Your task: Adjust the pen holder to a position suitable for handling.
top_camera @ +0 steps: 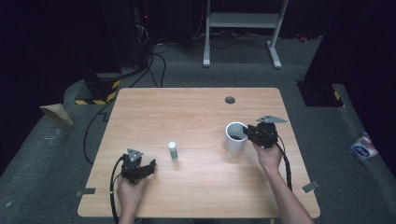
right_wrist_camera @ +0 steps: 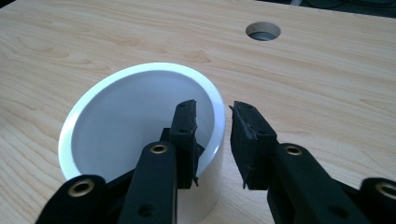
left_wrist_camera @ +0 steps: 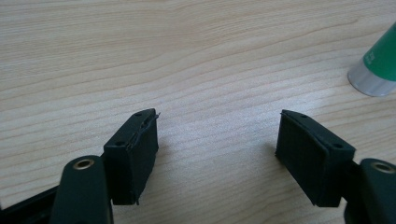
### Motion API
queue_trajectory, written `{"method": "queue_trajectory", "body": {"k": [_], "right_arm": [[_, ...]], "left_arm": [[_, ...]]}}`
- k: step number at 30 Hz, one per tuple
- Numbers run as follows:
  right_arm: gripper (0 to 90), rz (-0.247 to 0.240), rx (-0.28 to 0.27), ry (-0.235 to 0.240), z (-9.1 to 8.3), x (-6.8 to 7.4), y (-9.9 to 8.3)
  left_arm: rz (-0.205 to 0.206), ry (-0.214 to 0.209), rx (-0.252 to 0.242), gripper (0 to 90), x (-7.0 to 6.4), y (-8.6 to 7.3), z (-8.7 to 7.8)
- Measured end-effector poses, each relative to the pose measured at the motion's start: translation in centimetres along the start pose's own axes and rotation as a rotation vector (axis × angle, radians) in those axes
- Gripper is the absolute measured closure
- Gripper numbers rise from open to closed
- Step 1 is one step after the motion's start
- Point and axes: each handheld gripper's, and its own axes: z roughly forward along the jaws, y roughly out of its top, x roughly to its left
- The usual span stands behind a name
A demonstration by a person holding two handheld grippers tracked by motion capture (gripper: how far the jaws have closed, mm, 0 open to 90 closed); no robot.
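Note:
A white cup (top_camera: 235,137) stands upright at the table's right, and its inside (right_wrist_camera: 121,116) looks bare. My right gripper (top_camera: 246,132) straddles the cup's right wall. In the right gripper view, one jaw of this gripper (right_wrist_camera: 213,105) is inside the rim and the other is outside. A narrow gap shows on both sides of the wall. A small glue stick (top_camera: 173,150) with a white cap and green body stands near the table's middle. My left gripper (top_camera: 148,166) rests low at the front left, to the left of the glue stick (left_wrist_camera: 378,65). Its jaws (left_wrist_camera: 218,115) are wide open over bare wood.
The wooden table (top_camera: 196,191) has a round cable hole (top_camera: 229,100) near its far edge, behind the cup. Cables and a white metal frame (top_camera: 243,21) are on the floor beyond the table. A packet (top_camera: 364,147) lies on the floor at the right.

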Motion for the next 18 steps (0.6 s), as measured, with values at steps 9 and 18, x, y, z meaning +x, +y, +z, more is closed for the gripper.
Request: {"method": "queue_trajectory", "body": {"k": [9, 18], "right_arm": [[73.3, -0.013, 0.01, -0.009, 0.0, 0.5, 0.0], [73.8, -0.039, 0.014, 0.004, -0.5, 1.6, -0.3]], "left_arm": [[0.0, 0.0, 0.0, 29.4, 0.0, 0.0, 0.0], [0.0, 0.0, 0.0, 29.5, 0.0, 0.0, 0.0]]}}
